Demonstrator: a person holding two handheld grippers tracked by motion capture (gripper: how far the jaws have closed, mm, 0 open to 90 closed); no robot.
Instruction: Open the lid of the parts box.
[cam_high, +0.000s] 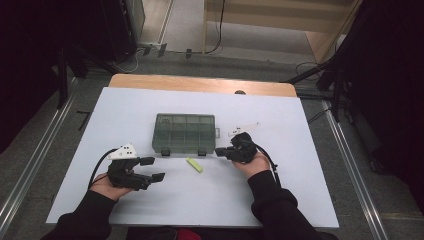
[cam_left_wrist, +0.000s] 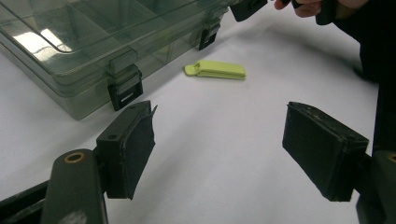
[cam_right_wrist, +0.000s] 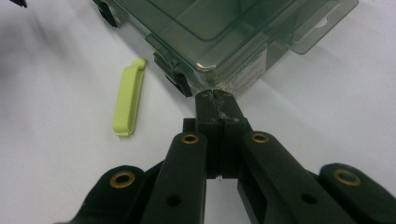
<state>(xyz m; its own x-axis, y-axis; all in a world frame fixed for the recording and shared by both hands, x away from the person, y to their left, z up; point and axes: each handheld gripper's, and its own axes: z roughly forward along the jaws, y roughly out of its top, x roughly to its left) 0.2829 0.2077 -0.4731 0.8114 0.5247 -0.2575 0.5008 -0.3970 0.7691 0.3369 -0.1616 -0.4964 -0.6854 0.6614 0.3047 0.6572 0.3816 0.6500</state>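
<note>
The clip (cam_left_wrist: 215, 70) lies ahead of the left gripper's (cam_left_wrist: 219, 154) spread jaws, long axis crosswise; the right gripper's (cam_right_wrist: 218, 105) jaws are pressed together.

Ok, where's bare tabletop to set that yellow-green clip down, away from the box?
Bare white tabletop runs along the near edge between the left gripper and right gripper, and far left of the smoky clear plastic compartment box. Crowded: the strip before its latches, where the yellow-green plastic clip lies.
</note>
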